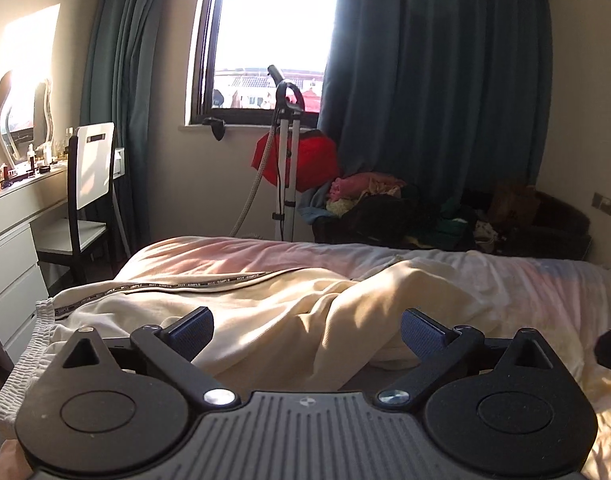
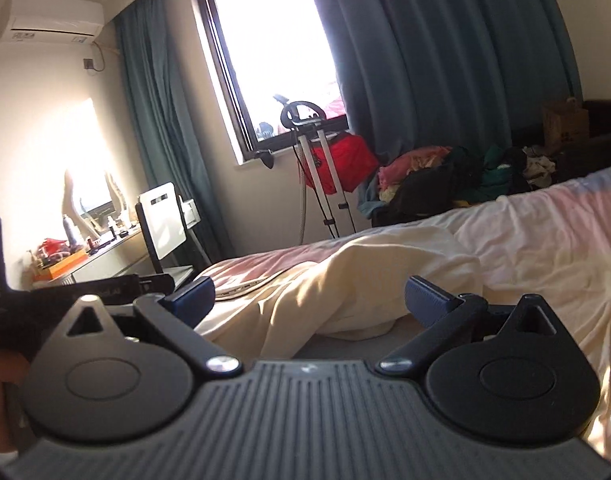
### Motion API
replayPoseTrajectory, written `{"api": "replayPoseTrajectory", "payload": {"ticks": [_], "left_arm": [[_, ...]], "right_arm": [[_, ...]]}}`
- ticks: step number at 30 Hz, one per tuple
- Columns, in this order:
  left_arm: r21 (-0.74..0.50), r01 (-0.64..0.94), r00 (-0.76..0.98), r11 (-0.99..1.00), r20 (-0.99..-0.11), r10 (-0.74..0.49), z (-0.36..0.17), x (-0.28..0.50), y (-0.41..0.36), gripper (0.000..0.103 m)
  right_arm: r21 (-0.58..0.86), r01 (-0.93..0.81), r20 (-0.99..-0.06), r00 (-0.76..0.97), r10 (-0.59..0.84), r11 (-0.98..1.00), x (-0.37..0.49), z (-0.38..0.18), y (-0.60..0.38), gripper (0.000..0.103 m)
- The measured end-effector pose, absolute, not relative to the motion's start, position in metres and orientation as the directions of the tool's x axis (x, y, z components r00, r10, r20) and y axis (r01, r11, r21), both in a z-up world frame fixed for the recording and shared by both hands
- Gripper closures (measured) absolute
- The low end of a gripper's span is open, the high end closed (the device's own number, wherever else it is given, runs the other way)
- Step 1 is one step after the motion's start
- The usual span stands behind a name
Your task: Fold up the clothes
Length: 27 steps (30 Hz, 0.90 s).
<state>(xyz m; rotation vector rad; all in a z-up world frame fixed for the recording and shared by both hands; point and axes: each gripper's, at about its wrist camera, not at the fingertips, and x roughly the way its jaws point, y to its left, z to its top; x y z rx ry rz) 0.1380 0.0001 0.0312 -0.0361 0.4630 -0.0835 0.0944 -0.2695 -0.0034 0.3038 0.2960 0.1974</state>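
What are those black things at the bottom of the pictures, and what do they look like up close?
They are two handheld grippers. The left gripper and the right gripper look alike: a grey ribbed plate, two round black discs, silver screws, and angled black arms ending in fingers with textured dark blue pads. No cables or sleeves show.

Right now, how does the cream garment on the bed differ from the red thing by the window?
The cream garment lies crumpled on the bed; the red cloth hangs behind a white stand. The cream one is sunlit and close, the red one shaded and farther. Both are fabric.
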Motion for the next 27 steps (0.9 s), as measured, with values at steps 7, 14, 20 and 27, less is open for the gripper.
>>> {"api": "replayPoseTrajectory", "payload": {"ticks": [7,14,20,27], "left_arm": [[-0.061,0.02,0.834,0.998,-0.549,-0.05,-0.016,0.261,-0.004,0.006],[-0.067,0.033,0.79,0.997,-0.61,-0.067,-0.056,0.379,-0.023,0.024],[-0.056,0.187,0.731,0.981,-0.659,-0.177,-0.076,0.422,-0.046,0.068],[0.101,0.29,0.764,0.952,-0.624,-0.166,-0.068,0.39,-0.073,0.101]], "right_arm": [[0.336,-0.071,-0.349,0.917,0.194,0.939,0.133,-0.046,-0.289,0.0],[0.365,0.059,-0.518,0.842,0.15,0.929,0.194,-0.124,-0.302,0.0],[0.415,0.073,-0.578,0.791,0.201,0.907,0.226,-0.16,-0.304,0.0],[0.445,0.126,-0.581,0.794,0.178,0.887,0.232,-0.17,-0.311,0.0]]}}
